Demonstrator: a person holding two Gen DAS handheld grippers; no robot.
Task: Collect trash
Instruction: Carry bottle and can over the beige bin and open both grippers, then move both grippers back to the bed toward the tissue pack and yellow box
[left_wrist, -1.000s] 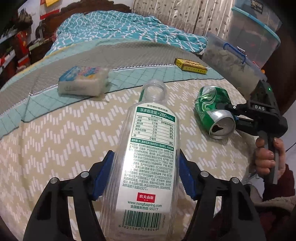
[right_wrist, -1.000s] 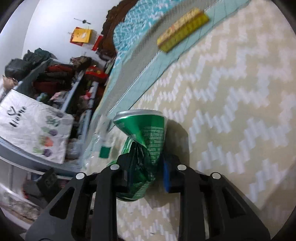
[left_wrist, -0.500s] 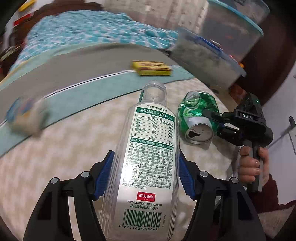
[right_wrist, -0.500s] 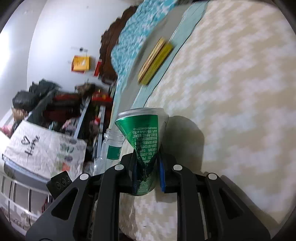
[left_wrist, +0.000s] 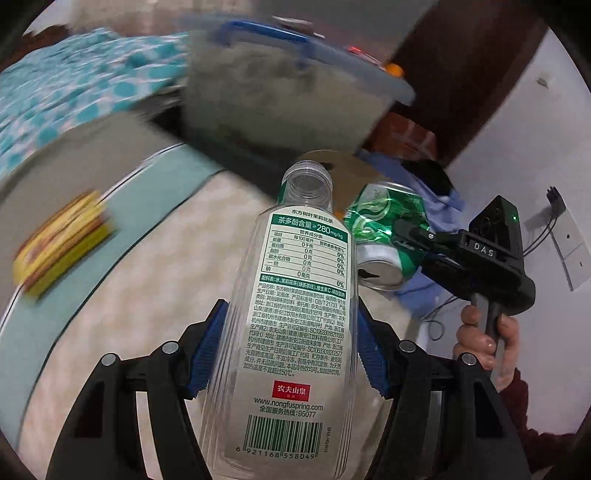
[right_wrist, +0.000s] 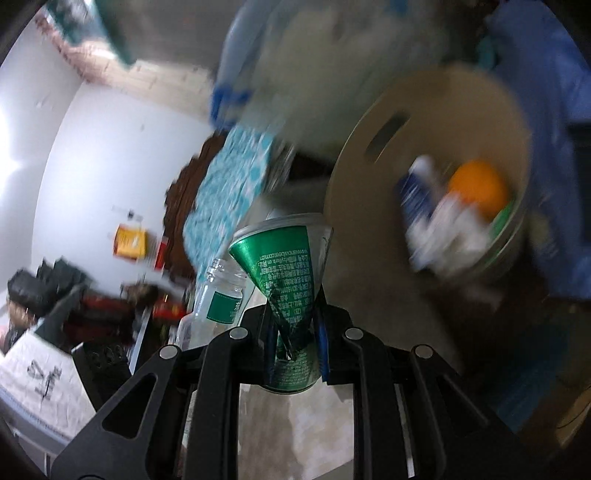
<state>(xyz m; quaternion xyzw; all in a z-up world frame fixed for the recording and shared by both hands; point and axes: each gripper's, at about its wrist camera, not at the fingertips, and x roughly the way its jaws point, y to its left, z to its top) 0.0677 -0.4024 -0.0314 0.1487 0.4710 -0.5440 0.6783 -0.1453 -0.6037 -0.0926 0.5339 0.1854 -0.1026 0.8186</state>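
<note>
Left tool (left_wrist: 288, 354) pinching clear plastic bottle (left_wrist: 295, 332): ribbed, capless, paper label. Right tool (right_wrist: 295, 343) clamped on crushed green can (right_wrist: 284, 266), thin metal creased to wedge.

Change: a second ago both tools were over zigzag bed cover (left_wrist: 147, 277); now swung past bed edge, yellow box (left_wrist: 62, 243) left behind at left. Round beige bin (right_wrist: 428, 155) now ahead of right tool, holding an orange and wrappers, blurred.

Judgement: carry stage, drop next.
</note>
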